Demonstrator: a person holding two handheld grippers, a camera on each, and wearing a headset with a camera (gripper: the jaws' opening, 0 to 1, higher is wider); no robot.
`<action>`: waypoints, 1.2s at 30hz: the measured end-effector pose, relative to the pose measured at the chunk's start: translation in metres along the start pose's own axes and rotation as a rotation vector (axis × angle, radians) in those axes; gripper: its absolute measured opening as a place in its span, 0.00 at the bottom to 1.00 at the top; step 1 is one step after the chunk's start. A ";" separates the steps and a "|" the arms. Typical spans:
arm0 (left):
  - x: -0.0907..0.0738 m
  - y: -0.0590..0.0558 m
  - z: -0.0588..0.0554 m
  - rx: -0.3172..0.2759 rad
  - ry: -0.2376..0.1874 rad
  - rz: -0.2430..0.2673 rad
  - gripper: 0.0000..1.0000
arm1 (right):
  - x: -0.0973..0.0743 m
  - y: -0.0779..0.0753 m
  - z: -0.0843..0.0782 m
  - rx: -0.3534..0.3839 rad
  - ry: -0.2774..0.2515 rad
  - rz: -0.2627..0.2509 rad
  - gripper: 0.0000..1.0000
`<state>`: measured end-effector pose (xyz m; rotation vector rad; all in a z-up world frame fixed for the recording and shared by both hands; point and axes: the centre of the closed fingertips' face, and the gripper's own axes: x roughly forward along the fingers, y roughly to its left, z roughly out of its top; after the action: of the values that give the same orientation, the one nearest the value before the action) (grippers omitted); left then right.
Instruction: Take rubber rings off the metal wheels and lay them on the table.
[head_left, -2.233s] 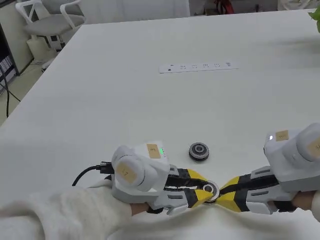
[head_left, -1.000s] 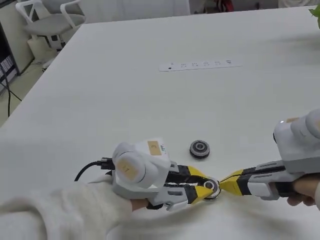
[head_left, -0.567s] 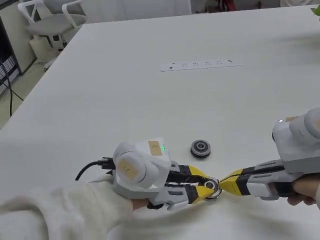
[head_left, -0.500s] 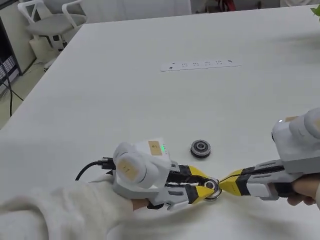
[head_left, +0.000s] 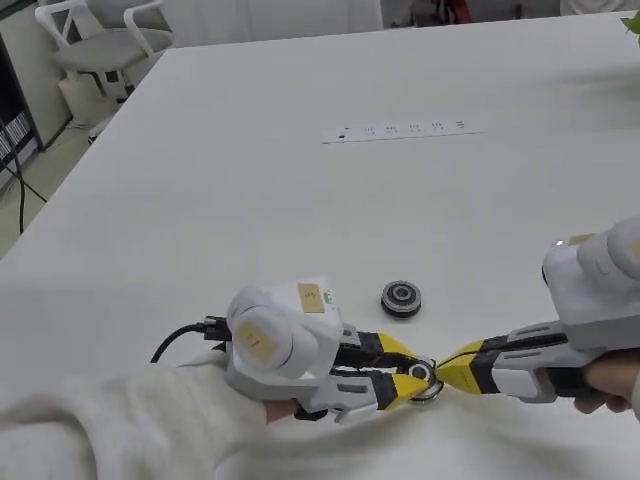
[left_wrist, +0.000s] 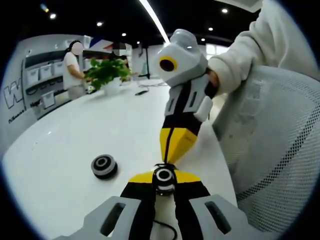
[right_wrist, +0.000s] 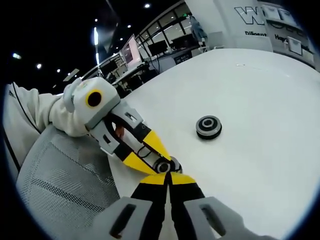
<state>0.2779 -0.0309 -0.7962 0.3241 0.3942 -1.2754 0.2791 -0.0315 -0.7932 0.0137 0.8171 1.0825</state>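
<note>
Metal wheel (head_left: 419, 374) clamped in left gripper (head_left: 408, 376) fingers at counter's (head_left: 300, 200) near edge | right gripper (head_left: 446, 377) fingers together, seemingly pinching its rubber ring (head_left: 429, 390), farther right than before | second wheel (head_left: 401, 298) nearby | chairs (head_left: 90, 40) beyond

Open-plan office: long white table (head_left: 250, 200), inset socket strip (head_left: 400, 131), chairs (head_left: 95, 40), monitors (right_wrist: 134, 50), potted plant (left_wrist: 107, 72).

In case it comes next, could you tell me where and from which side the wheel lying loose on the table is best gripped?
Probably across its black outer edge, from straight above: the wheel lies flat on the table, hub up, with bare surface all round, so the jaws can straddle it.
</note>
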 end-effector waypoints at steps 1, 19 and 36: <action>0.000 0.000 0.000 0.001 0.000 0.000 0.13 | 0.000 0.000 0.000 -0.001 0.000 0.000 0.00; 0.000 0.000 0.000 0.001 -0.004 -0.001 0.14 | 0.002 0.010 0.007 -0.017 -0.018 0.038 0.00; 0.001 0.001 0.000 0.025 -0.005 0.026 0.14 | 0.000 0.006 0.010 -0.010 -0.032 0.032 0.00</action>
<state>0.2787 -0.0314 -0.7964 0.3457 0.3689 -1.2562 0.2799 -0.0246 -0.7839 0.0356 0.7847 1.1143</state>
